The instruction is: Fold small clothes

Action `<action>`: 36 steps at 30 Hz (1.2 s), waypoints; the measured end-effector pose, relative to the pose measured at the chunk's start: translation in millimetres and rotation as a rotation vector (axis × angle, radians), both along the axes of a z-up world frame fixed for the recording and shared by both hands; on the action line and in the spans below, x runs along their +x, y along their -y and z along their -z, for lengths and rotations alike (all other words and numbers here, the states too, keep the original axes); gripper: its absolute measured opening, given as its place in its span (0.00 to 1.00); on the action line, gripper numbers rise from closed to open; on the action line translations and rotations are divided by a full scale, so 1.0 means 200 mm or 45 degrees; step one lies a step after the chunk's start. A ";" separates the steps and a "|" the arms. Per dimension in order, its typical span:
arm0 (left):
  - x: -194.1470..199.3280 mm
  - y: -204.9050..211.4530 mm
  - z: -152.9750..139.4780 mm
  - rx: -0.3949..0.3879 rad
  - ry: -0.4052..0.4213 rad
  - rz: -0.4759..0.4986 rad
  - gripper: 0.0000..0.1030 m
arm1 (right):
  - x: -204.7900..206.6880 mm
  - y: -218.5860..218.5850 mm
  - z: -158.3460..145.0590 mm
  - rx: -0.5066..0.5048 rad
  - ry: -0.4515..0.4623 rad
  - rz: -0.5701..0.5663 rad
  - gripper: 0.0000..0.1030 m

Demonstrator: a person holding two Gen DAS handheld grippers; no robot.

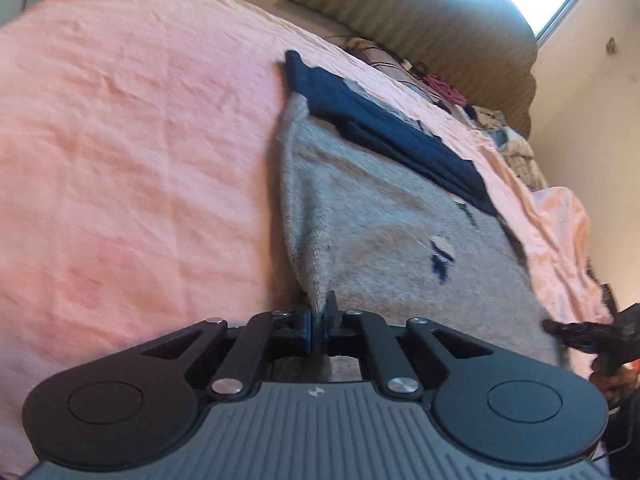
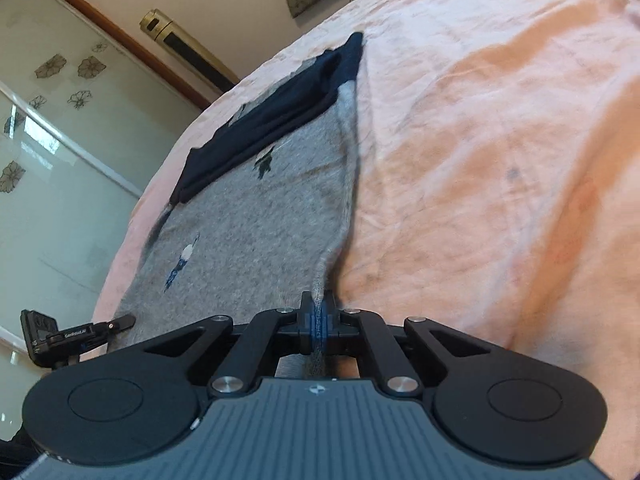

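A small grey knitted sweater (image 1: 392, 232) with navy cuffs and small dark motifs lies on the pink bedsheet (image 1: 140, 140). Its navy sleeves (image 1: 384, 128) are folded across the far end. My left gripper (image 1: 319, 314) is shut on the sweater's near left corner, the fabric pinched between the pads and lifted a little. In the right wrist view the same sweater (image 2: 256, 216) spreads out to the left, and my right gripper (image 2: 318, 314) is shut on its near right corner. Each gripper shows at the edge of the other's view: the right gripper (image 1: 576, 330) and the left gripper (image 2: 80, 334).
The pink sheet (image 2: 500, 160) covers the bed all around. A padded headboard (image 1: 440, 20) and a pile of clothes (image 1: 448, 88) lie at the far end under a bright window. A glass wardrobe door with flower prints (image 2: 60, 140) stands to the left.
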State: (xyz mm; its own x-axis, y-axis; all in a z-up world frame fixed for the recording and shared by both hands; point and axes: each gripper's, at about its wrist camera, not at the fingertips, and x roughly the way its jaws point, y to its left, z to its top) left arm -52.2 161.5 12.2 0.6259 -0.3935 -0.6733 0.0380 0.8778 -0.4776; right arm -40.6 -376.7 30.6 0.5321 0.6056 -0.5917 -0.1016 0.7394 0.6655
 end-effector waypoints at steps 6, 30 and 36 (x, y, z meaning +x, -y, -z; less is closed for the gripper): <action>-0.05 -0.01 0.00 -0.080 -0.035 0.062 0.20 | -0.08 0.02 0.02 0.066 -0.036 0.005 0.18; -0.25 -0.02 0.05 -0.242 -0.082 0.140 0.29 | -0.32 -0.01 0.01 0.253 -0.071 -0.116 0.59; -0.38 0.05 0.04 -0.360 -0.062 0.254 0.71 | -0.40 -0.07 0.02 0.252 -0.127 -0.211 0.49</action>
State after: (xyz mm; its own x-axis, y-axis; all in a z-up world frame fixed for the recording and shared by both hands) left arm -127.9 150.9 3.6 0.4880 -0.6800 -0.5473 0.1667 0.6881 -0.7062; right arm -121.1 -362.0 27.0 0.3614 0.7886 -0.4974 -0.1368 0.5726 0.8084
